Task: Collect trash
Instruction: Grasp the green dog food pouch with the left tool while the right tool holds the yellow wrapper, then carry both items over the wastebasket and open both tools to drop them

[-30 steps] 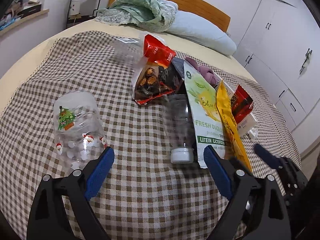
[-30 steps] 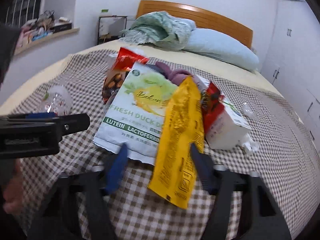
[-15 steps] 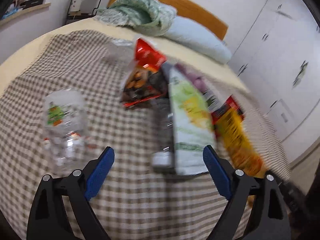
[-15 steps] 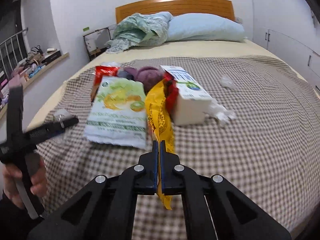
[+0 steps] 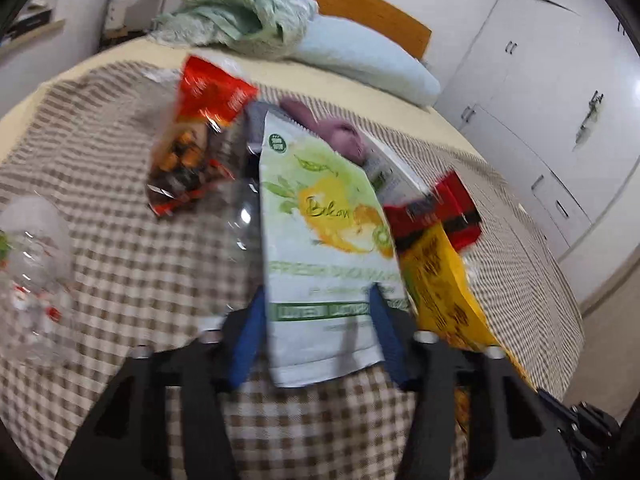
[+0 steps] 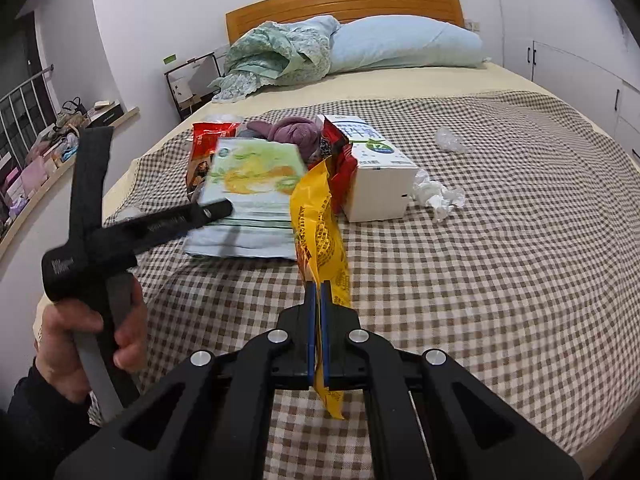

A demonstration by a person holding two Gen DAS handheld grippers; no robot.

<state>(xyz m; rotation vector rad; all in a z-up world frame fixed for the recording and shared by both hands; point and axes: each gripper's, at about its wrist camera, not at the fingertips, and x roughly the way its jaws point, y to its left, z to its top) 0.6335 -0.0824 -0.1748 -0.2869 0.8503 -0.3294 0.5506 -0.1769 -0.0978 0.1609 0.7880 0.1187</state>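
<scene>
Trash lies in a heap on the checked bedspread. My right gripper (image 6: 318, 300) is shut on the yellow wrapper (image 6: 318, 220) and holds it lifted; the wrapper also shows in the left wrist view (image 5: 444, 292). My left gripper (image 5: 316, 320) is open, its blue fingers either side of the lower end of the white-green pouch (image 5: 324, 240), which also shows in the right wrist view (image 6: 252, 188). A red snack bag (image 5: 192, 148), a clear bottle (image 5: 240, 216) beside the pouch and a red packet (image 5: 440, 212) lie around it.
A white carton (image 6: 376, 176), crumpled tissue (image 6: 438, 196), a purple cloth (image 6: 296, 132) and a clear scrap (image 6: 450, 140) lie on the spread. A clear Christmas-print cup (image 5: 32, 272) lies at left. Pillow (image 6: 404, 46) and quilt sit at the headboard; wardrobes stand on the right.
My right gripper shut on the yellow wrapper and lifted it. My left gripper moved right from the bottle to the white-green pouch, its fingers narrowing around the pouch's end.
</scene>
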